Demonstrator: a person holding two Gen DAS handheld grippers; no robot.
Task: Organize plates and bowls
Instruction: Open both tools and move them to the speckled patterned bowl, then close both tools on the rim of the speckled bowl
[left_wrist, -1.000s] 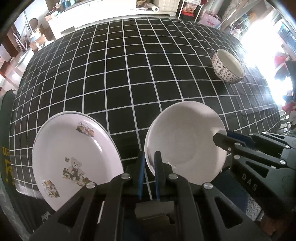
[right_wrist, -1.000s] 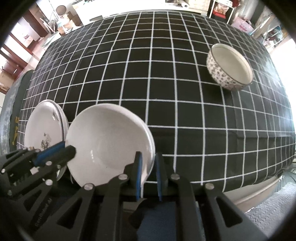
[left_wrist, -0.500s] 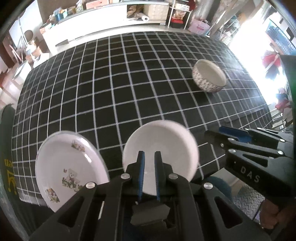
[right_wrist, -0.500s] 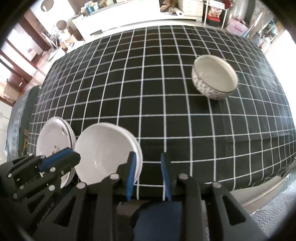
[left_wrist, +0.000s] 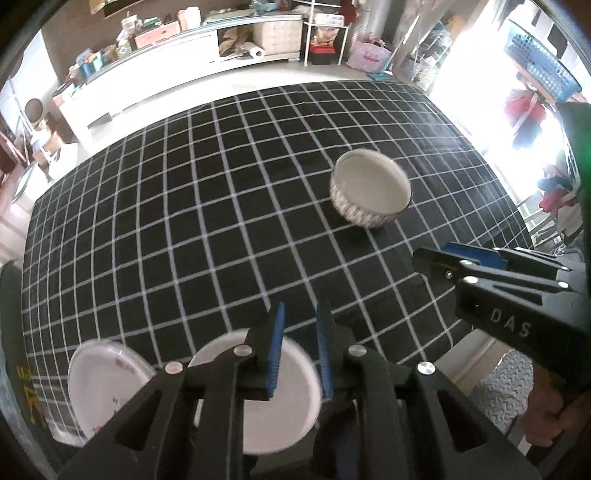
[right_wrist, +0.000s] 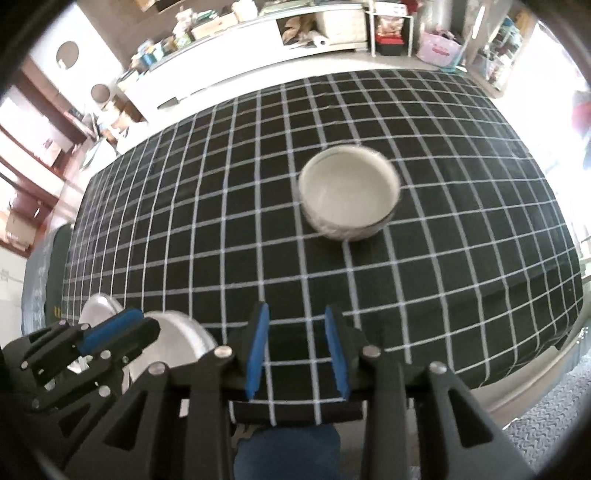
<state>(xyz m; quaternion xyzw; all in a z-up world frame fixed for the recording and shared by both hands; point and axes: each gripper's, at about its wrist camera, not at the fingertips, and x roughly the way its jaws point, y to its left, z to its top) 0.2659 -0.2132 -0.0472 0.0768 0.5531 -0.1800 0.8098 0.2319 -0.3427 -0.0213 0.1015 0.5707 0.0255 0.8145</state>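
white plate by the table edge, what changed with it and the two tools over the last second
Both tools let go of the white plate: a second ago each pinched its rim, and now the left tool and right tool have lifted away, jaws just opening with nothing between them. The plate lies on the table. The teddy plate and patterned bowl stayed put.

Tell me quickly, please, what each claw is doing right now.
Left claw: open, holding nothing; jaws have just been opening.
Right claw: open, empty; jaws have just been opening.
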